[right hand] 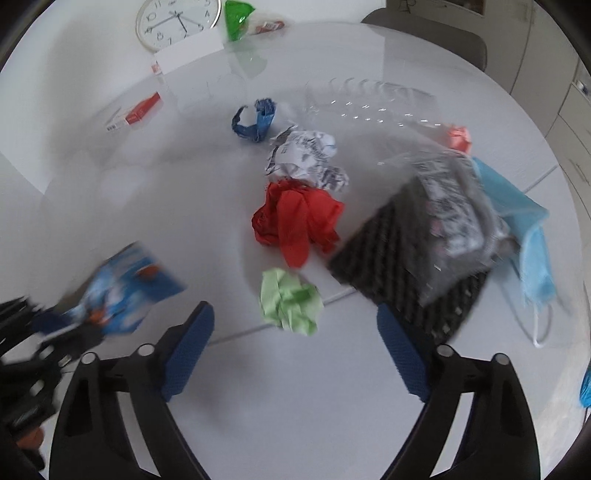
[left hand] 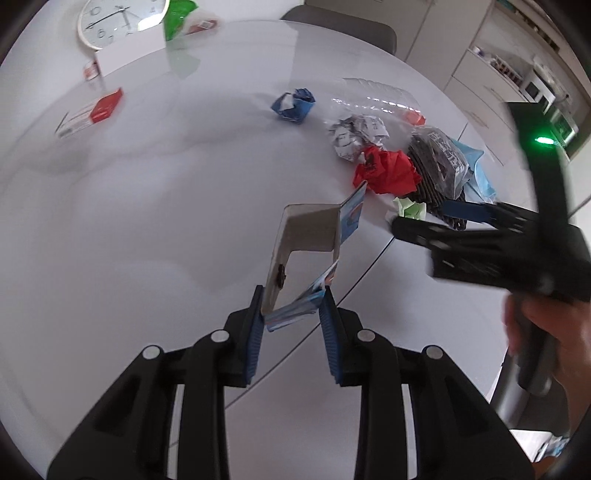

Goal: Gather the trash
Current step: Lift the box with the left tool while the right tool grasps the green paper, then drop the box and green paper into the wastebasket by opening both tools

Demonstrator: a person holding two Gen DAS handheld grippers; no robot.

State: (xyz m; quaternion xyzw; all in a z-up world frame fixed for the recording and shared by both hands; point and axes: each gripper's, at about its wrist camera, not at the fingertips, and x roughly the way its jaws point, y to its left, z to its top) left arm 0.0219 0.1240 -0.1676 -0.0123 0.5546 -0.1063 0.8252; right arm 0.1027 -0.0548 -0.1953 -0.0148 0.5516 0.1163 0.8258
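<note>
My left gripper is shut on a flattened blue carton and holds it above the white table; it shows blurred in the right wrist view. My right gripper is open and empty, hovering just short of a crumpled green paper. Beyond it lie a red crumpled paper, a white printed paper ball, a blue paper scrap, a black mesh mat with a plastic bag and a light blue face mask.
A clear plastic bottle lies at the back. A red and white box, a wall clock, a white card and a green wrapper sit at the far edge. A chair stands behind the table.
</note>
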